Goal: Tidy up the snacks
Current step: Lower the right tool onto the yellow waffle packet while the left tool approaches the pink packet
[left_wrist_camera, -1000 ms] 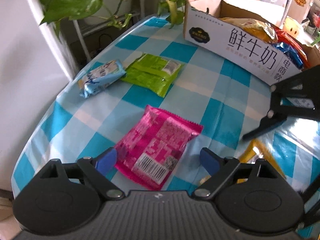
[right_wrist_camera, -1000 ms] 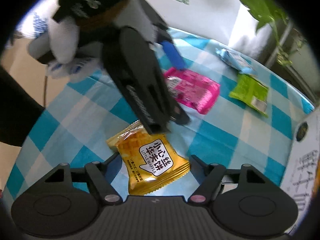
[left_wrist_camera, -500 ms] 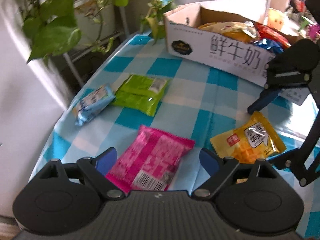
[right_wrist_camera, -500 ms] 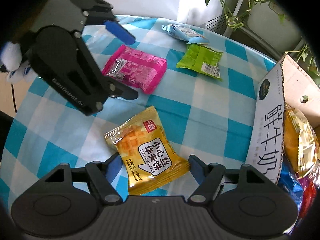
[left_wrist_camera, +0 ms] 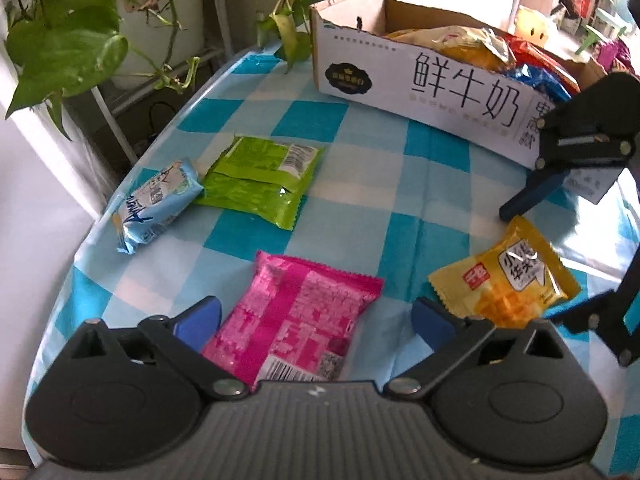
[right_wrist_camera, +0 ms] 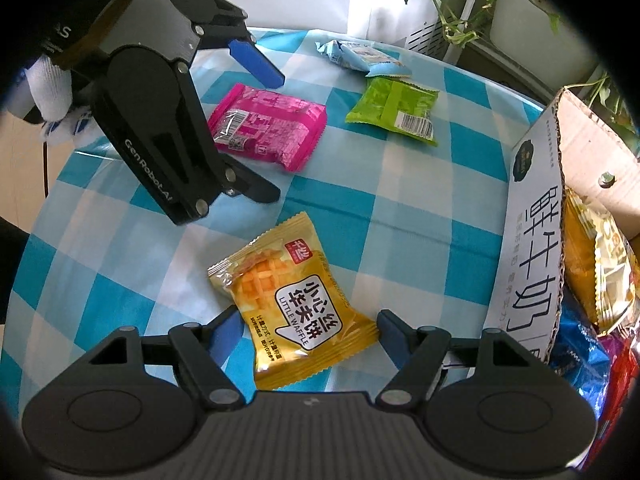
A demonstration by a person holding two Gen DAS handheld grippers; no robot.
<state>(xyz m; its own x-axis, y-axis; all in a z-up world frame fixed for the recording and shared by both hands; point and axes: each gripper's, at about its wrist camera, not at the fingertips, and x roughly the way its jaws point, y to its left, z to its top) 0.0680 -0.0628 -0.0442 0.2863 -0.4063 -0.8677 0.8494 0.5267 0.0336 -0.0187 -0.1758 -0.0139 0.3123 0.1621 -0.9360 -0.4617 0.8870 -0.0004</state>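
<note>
Count on bench (left_wrist_camera: 372, 184) (blue/white check cloth): 4 loose snack packs, 1 of each colour. Pink pack (left_wrist_camera: 296, 320) lies nr the front edge; yellow waffle pack (right_wrist_camera: 296, 312) also twd the front, on the box side; green pack (left_wrist_camera: 260, 178) further in, nr the curved far edge; pale blue pack (left_wrist_camera: 156, 204) touching the green one's end, right at that edge. 1 cardboard box (left_wrist_camera: 424, 80) at the far side of bench, top open, w/ several more packs inside (gold, red, blue visible; exact no. can't tell).

Left tool (left_wrist_camera: 316, 320): jaws opening, very wide. Pink pack sits btwn the blue pads; pads not pressing on it, gap visible on the R pad side. Tool tilted steeply down at bench. In right wrist view a white-gloved hand (right_wrist_camera: 48, 92) grips it from behind.

Right tool (right_wrist_camera: 304, 332): jaws abt half apart, straddling the yellow waffle pack. Pack lies flat on cloth; pads close to its edges but no squeeze seen, nothing lifted. Also pointed steeply down, beside the box wall.

Potted vine leaves (left_wrist_camera: 68, 40) hang past the far edge.
</note>
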